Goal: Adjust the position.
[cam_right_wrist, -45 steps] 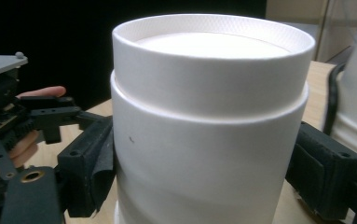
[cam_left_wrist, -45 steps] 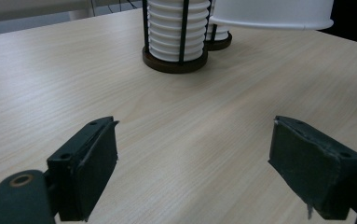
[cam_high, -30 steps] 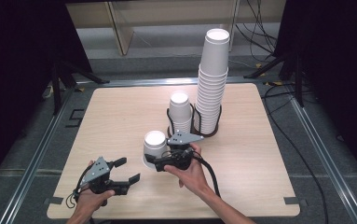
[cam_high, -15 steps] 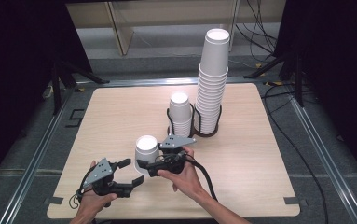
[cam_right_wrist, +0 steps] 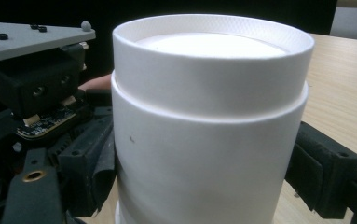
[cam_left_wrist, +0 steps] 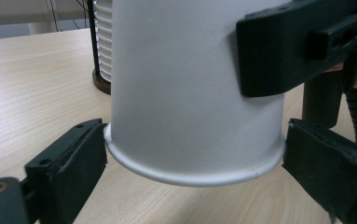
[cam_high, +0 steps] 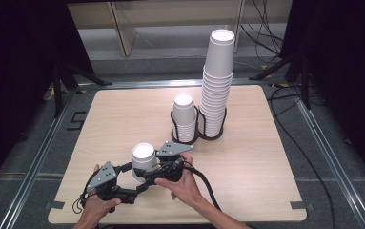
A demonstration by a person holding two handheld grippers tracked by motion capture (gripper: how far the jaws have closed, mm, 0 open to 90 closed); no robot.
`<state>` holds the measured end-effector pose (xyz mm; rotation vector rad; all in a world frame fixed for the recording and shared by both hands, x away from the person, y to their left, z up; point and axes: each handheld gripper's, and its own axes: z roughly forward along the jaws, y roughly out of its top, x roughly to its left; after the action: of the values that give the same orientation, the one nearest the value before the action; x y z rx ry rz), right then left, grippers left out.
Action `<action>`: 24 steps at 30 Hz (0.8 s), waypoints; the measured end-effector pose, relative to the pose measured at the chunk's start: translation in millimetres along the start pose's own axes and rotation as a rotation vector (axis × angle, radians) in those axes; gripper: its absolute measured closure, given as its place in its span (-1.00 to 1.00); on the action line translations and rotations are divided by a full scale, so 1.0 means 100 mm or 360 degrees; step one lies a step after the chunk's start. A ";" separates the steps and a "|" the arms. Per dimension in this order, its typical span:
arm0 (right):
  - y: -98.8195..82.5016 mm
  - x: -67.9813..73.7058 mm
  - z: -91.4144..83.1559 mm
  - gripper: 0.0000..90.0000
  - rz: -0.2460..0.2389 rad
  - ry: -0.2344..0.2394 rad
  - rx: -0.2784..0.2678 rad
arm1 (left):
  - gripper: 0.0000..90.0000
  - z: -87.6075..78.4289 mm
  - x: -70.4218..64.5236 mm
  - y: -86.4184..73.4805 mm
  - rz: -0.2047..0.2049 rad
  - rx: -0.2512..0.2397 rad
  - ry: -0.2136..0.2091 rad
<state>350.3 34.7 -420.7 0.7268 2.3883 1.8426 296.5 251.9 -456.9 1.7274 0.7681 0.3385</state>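
Note:
A white paper cup (cam_high: pixel 143 155) hangs upside down just above the table's (cam_high: pixel 266 157) front left part. My right gripper (cam_high: pixel 144 168) is shut on its wall; the cup (cam_right_wrist: pixel 209 116) sits between that gripper's (cam_right_wrist: pixel 204 177) two jaws. My left gripper (cam_high: pixel 135 180) comes in from the left and stands open. In the left gripper view its (cam_left_wrist: pixel 195 158) pads (cam_left_wrist: pixel 73 163) flank the cup's (cam_left_wrist: pixel 190 93) rolled rim, at or touching it on both sides. The rim is not squeezed. The right gripper's black jaw crosses the cup's upper right there.
A black wire holder (cam_high: pixel 197 137) at the table's middle back carries a short stack of white cups (cam_high: pixel 185 117) and a tall stack (cam_high: pixel 217 81). Both forearms enter over the front edge. Cables trail from both grippers.
The right gripper has carried the cup left and toward the front edge. The left gripper has closed the gap, and its jaws now stand on either side of the cup's rim.

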 end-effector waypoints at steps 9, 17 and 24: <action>-0.02 0.06 0.05 -0.59 -0.0009 0.0042 -0.0023 | -0.99 0.02 -0.01 0.00 0.0004 -0.0002 0.0003; -0.03 0.09 0.05 -0.59 0.0068 0.0077 -0.0028 | -0.99 0.01 -0.01 0.01 -0.0029 -0.0017 -0.0012; -0.02 0.08 0.05 -0.61 0.0031 0.0074 -0.0040 | -0.94 0.00 -0.02 0.02 -0.0021 -0.0008 0.0002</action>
<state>343.8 42.0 -422.2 0.7157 2.3896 1.9143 295.5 250.2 -454.9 1.7170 0.7788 0.3320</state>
